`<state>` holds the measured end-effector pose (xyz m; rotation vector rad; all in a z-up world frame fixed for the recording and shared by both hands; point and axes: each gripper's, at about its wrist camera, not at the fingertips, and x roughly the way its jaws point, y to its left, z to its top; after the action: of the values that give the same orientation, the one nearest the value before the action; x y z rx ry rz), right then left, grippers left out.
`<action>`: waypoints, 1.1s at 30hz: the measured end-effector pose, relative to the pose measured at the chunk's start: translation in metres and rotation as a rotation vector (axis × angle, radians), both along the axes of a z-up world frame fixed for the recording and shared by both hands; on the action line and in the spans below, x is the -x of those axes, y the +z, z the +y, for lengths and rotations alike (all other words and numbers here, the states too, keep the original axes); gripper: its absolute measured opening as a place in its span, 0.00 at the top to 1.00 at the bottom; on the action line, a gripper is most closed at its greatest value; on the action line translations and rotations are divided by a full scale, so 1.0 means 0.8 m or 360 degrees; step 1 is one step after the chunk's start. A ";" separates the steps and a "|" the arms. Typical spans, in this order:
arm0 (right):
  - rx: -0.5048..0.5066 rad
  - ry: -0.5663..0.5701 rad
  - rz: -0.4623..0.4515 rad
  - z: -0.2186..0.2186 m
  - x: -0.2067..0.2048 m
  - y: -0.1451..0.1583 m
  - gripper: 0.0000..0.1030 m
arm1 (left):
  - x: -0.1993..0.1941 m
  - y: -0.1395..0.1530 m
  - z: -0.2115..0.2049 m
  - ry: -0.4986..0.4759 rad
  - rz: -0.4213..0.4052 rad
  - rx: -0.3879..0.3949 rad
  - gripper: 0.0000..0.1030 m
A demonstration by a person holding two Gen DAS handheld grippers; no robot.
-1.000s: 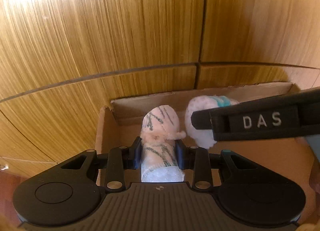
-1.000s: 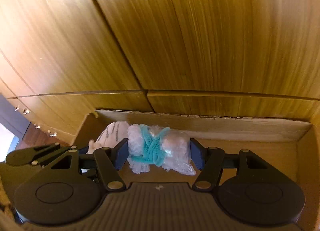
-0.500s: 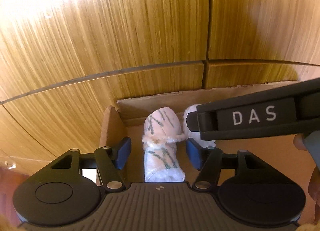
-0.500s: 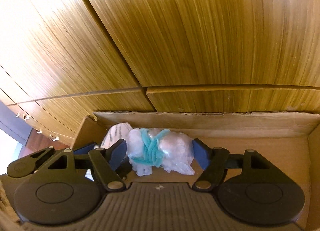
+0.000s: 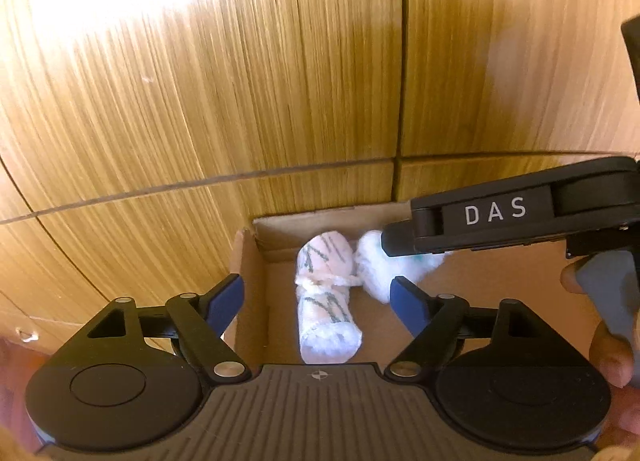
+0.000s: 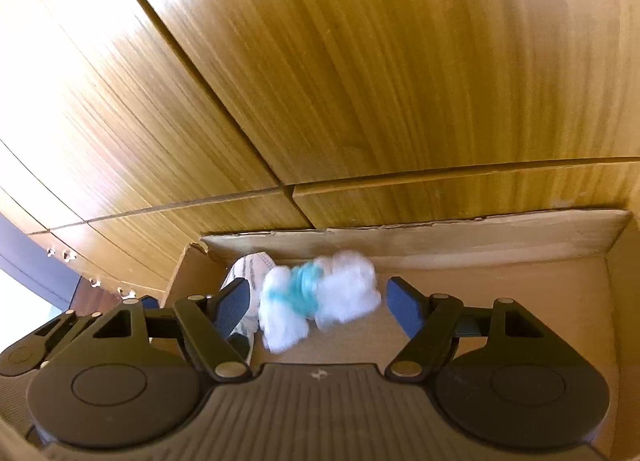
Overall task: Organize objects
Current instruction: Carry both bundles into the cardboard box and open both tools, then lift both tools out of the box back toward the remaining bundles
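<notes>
Your left gripper has just been opening and grips nothing, the striped sock roll lying free between its jaws. Your right gripper, jaws spread, straddles the white-and-teal bundle without pressing it; both rest on the cardboard box floor beside its far wall

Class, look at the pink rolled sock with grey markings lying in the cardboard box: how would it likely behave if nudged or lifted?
The pink rolled sock looks like soft knit, so it probably squashes rather than resists. Its tube shape lying flat in the cardboard box suggests it might roll sideways when nudged. It likely feels light and, bound at the middle, should lift as one piece.
</notes>
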<state>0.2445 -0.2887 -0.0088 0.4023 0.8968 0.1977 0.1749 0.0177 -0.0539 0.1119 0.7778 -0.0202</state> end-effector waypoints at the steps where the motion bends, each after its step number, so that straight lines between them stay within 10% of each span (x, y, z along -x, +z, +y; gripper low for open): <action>1: 0.0001 -0.0001 -0.0010 0.000 0.002 0.001 0.29 | 0.004 0.002 0.001 0.0002 -0.0006 0.0006 0.18; 13: 0.0022 -0.0023 -0.0143 0.000 0.049 0.021 0.21 | 0.006 0.019 0.019 0.0051 -0.0073 0.0064 0.17; 24: 0.0050 -0.0043 -0.0352 -0.042 0.116 0.091 0.17 | 0.168 0.086 0.041 0.0071 -0.0200 0.0176 0.12; 33: 0.0099 -0.0019 -0.0550 -0.049 0.161 0.153 0.12 | 0.276 0.072 0.020 -0.0030 -0.0210 0.0173 0.08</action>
<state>0.1160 -0.3278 0.1135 0.3041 0.5588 0.2199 -0.0458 0.0338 0.0036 0.0170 0.6423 -0.0722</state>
